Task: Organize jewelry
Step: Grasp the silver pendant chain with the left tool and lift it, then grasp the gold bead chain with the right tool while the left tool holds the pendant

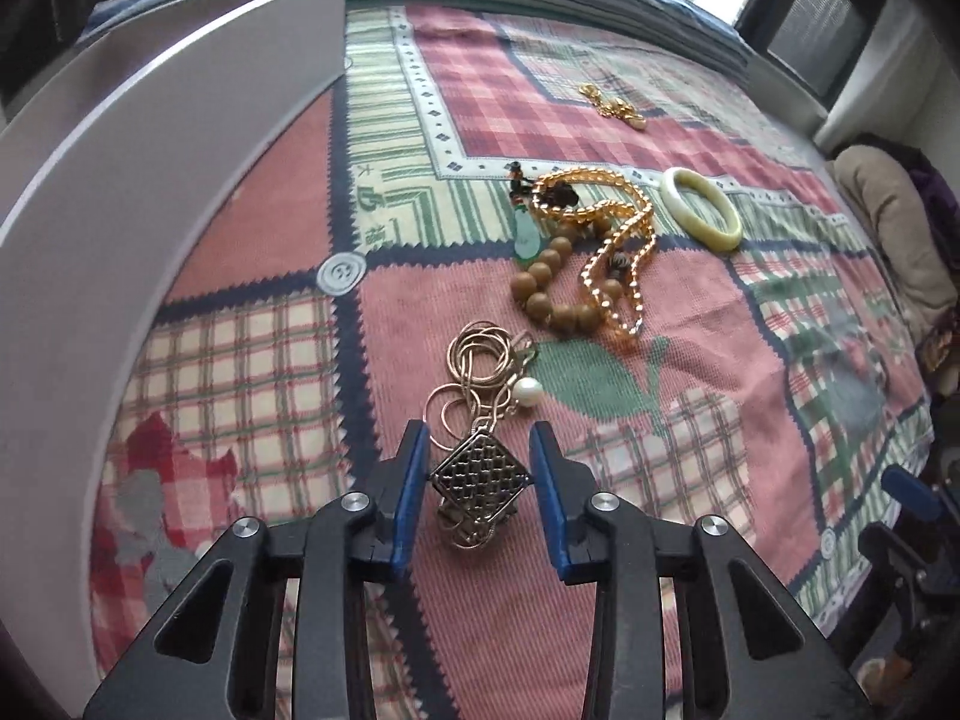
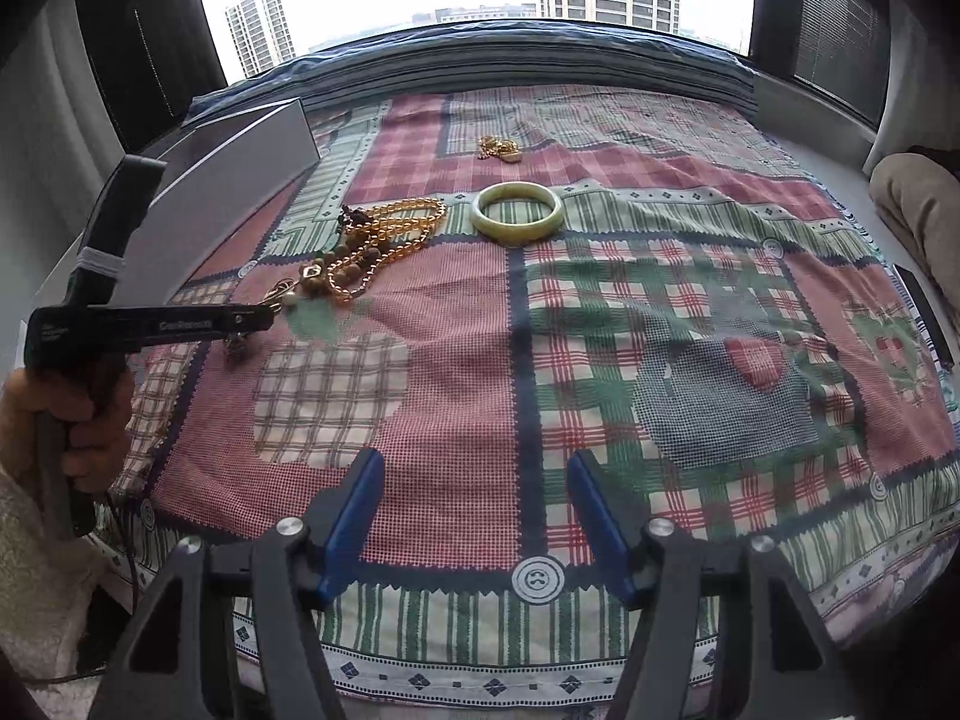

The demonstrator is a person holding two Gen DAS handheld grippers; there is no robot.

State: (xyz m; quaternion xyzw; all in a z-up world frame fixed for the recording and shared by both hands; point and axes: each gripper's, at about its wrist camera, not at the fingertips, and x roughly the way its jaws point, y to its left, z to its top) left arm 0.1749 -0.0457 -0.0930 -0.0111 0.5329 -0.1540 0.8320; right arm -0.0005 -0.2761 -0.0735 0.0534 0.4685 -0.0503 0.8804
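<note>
Left wrist view is showing my left gripper [image 1: 480, 468] fingers pinching the lattice pendant [image 1: 480, 471] of a chain necklace [image 1: 474, 372] lying on the patchwork bedspread [image 1: 690, 396]. Right wrist view is hiding that pendant behind the tool, while my right gripper [image 2: 477, 516] is hovering spread, empty.
</note>
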